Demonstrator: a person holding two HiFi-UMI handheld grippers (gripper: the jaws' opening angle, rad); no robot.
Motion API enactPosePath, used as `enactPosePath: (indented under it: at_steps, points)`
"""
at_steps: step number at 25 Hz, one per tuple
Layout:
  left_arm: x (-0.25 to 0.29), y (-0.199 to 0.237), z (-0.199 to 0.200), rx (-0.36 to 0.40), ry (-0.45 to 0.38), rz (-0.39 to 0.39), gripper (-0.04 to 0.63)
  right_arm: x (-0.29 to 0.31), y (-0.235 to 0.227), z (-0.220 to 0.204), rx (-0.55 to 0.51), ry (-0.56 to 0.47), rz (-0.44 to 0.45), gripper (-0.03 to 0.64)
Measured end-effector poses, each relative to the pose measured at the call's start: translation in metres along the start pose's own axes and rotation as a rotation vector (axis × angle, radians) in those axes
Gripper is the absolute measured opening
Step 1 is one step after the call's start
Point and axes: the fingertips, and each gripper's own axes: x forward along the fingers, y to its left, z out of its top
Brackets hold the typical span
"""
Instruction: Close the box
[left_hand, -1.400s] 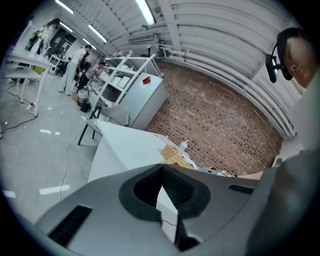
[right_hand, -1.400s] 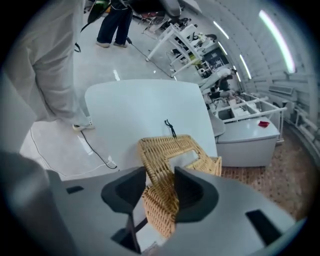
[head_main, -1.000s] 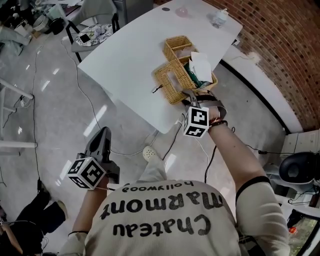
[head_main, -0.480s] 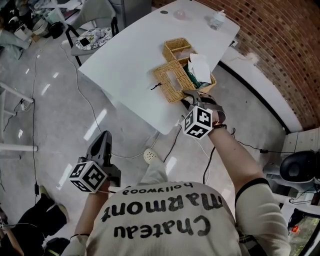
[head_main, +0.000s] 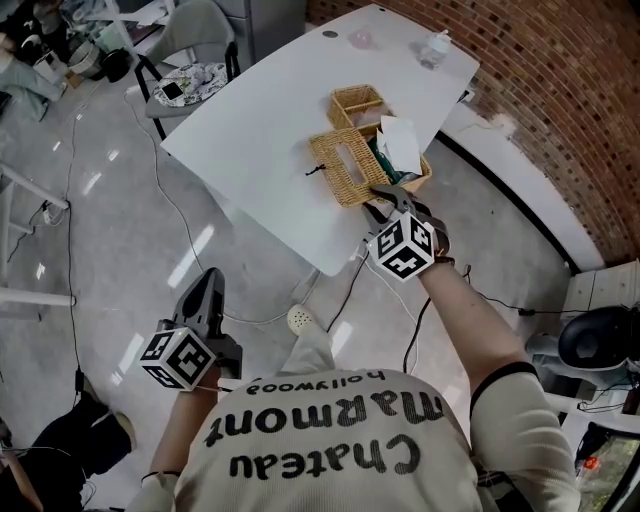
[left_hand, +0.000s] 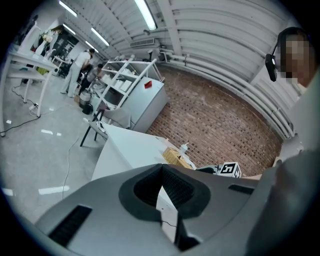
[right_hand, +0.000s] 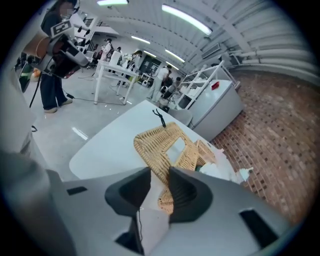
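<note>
A wicker box (head_main: 421, 178) with white paper (head_main: 400, 138) inside stands near the front edge of the white table (head_main: 260, 110). Its flat wicker lid (head_main: 340, 165) (right_hand: 157, 142) lies beside it, with a black loop (right_hand: 159, 116) at the far end. My right gripper (head_main: 384, 193) (right_hand: 159, 172) has the lid's near corner between its jaws, which have just been closing and now press on the wicker. My left gripper (head_main: 208, 282) (left_hand: 161, 167) hangs low over the floor, well short of the table, its pads meeting with nothing between them.
A smaller wicker tray (head_main: 358, 99) sits behind the box. A clear bottle (head_main: 433, 45) and a pink object (head_main: 358, 38) stand at the table's far end. Cables (head_main: 180, 215) run over the floor; a chair (head_main: 190, 55) stands left, and a brick wall (head_main: 560, 80) right.
The right gripper has rolled and risen a little with the lid's near corner between its jaws, and those jaws have narrowed. The left gripper has stayed where it was.
</note>
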Motion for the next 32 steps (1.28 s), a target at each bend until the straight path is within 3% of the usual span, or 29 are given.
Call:
enactPosePath:
  at_steps: [17,32]
  points:
    - [0.003,-0.009,0.003,0.014,0.005,-0.008,0.002,-0.018,-0.026,0.01,0.336,-0.163,-0.034,0.1]
    - [0.032,-0.026,0.015,0.057,0.018,-0.047,0.002,-0.026,-0.043,0.004,0.557,-0.25,-0.031,0.103]
